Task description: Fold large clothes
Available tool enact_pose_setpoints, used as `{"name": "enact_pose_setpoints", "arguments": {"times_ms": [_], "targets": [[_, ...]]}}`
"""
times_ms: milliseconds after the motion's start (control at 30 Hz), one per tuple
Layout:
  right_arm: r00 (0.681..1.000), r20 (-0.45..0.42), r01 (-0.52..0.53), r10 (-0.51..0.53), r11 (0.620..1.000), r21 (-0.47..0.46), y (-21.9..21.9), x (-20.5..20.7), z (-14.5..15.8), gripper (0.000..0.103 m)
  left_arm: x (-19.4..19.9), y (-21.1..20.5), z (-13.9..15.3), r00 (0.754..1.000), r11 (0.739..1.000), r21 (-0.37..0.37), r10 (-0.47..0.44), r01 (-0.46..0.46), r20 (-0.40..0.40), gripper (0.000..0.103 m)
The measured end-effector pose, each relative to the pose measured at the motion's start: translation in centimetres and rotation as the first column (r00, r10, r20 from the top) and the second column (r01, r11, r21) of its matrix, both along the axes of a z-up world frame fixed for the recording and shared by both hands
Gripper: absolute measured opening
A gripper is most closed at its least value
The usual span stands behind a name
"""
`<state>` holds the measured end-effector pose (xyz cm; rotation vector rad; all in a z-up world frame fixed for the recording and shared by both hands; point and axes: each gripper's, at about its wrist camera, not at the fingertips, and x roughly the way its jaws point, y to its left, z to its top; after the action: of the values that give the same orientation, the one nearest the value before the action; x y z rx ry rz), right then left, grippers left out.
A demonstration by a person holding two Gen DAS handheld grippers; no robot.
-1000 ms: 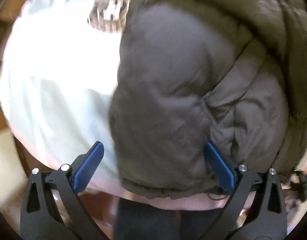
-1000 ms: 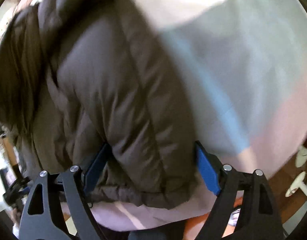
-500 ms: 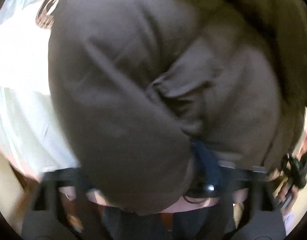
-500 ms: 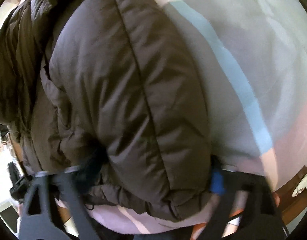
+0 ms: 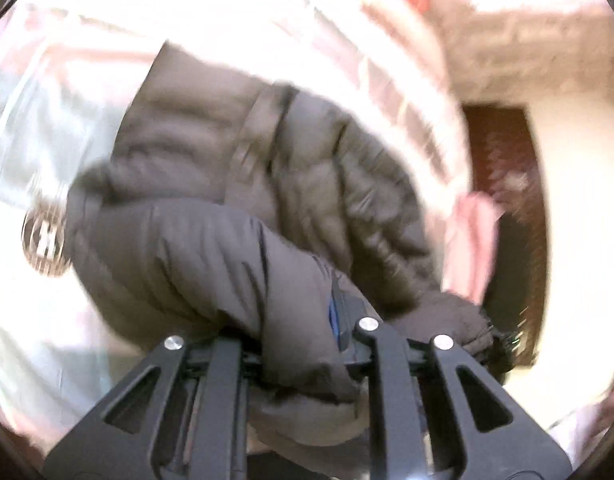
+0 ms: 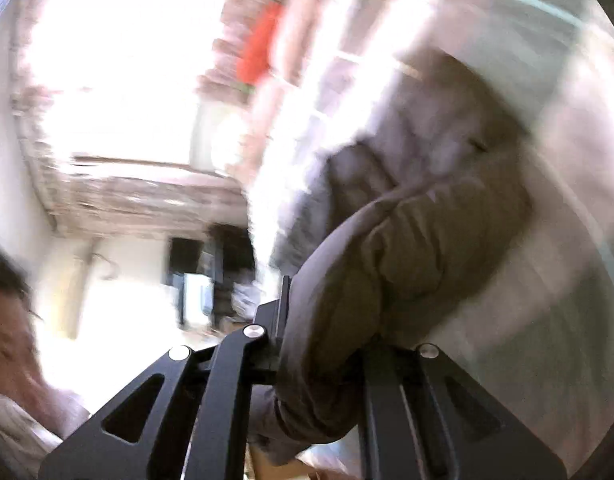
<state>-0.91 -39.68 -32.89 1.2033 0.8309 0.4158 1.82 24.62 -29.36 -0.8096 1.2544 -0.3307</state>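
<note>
Brown quilted fabric fills both our views: the puffer jacket (image 5: 211, 248) lies bunched on a pale sheet (image 5: 47, 120) striped in light blue and pink. Our left gripper (image 5: 307, 344) has a padded fold between its jaws, which are closing on it, a sliver of blue pad showing at the seam. Our right gripper (image 6: 323, 344) has its jaws clamped on another thick roll of the jacket (image 6: 407, 248), lifted clear of the sheet (image 6: 547, 320). Beyond, blurred, we see a bright room, and a person's head (image 6: 7, 328) at the left edge.
</note>
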Motion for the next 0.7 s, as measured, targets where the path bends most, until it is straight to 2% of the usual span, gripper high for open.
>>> {"name": "enact_pose_setpoints", "arguments": {"times_ms": [33, 133, 200, 267, 333, 400, 467, 500, 567, 600, 633, 700], "targets": [[0.999, 0.039, 0.004, -0.005, 1.0, 0.025, -0.2, 1.7, 0.7, 0.009, 1.5, 0.7, 0.8, 0.999, 1.0, -0.023, 0.018, -0.018, 0.031, 0.016], [0.995, 0.08, 0.05, -0.058, 0.994, 0.097, -1.7, 7.2, 1.3, 0.009, 3.8, -1.2, 2.7, 0.994, 0.992, -0.097, 0.087, -0.081, 0.064, 0.016], [0.991, 0.067, 0.103, -0.112, 0.988, 0.117, -2.5, 11.7, 0.6, 0.009, 10.2, -2.7, 2.4, 0.99, 0.985, -0.123, 0.131, -0.124, 0.059, 0.017], [0.99, 0.039, 0.134, -0.137, 0.988, 0.08, -2.7, 15.7, -0.2, 0.009, 14.6, -3.2, 1.8, 0.991, 0.989, -0.074, 0.129, -0.126, 0.039, 0.017], [0.986, -0.028, 0.167, -0.166, 0.986, 0.025, -2.7, 21.0, -1.5, 0.009, 18.8, -3.8, -0.3, 0.991, 0.991, -0.015, 0.134, -0.134, -0.003, 0.018], [0.979, -0.083, 0.186, -0.189, 0.982, -0.037, -2.2, 23.8, -2.8, 0.009, 21.6, -4.3, -2.1, 0.988, 0.989, 0.038, 0.148, -0.146, -0.033, 0.018], [0.968, -0.153, 0.178, -0.199, 0.974, -0.139, -1.6, 27.1, -5.0, 0.009, 24.0, -5.0, -4.9, 0.979, 0.981, 0.096, 0.179, -0.17, -0.096, 0.02], [0.964, -0.182, 0.162, -0.196, 0.969, -0.187, -0.8, 27.8, -6.3, 0.009, 24.6, -5.1, -6.8, 0.968, 0.977, 0.103, 0.199, -0.184, -0.151, 0.02], [0.948, -0.255, 0.123, -0.189, 0.96, -0.253, 0.2, 29.1, -9.1, 0.01, 25.7, -4.7, -10.1, 0.939, 0.972, 0.07, 0.234, -0.224, -0.253, 0.02], [0.939, -0.297, 0.097, -0.171, 0.964, -0.247, 0.7, 29.4, -11.0, 0.01, 26.0, -4.2, -11.8, 0.922, 0.965, 0.03, 0.259, -0.261, -0.287, 0.021], [0.936, -0.313, 0.092, -0.159, 0.971, -0.22, 0.9, 29.4, -12.2, 0.01, 25.7, -3.6, -13.0, 0.908, 0.953, -0.02, 0.28, -0.301, -0.31, 0.021], [0.935, -0.321, 0.11, -0.152, 0.983, -0.145, 0.4, 29.2, -13.9, 0.011, 24.6, -1.9, -13.6, 0.891, 0.928, -0.113, 0.299, -0.355, -0.342, 0.021]]}}
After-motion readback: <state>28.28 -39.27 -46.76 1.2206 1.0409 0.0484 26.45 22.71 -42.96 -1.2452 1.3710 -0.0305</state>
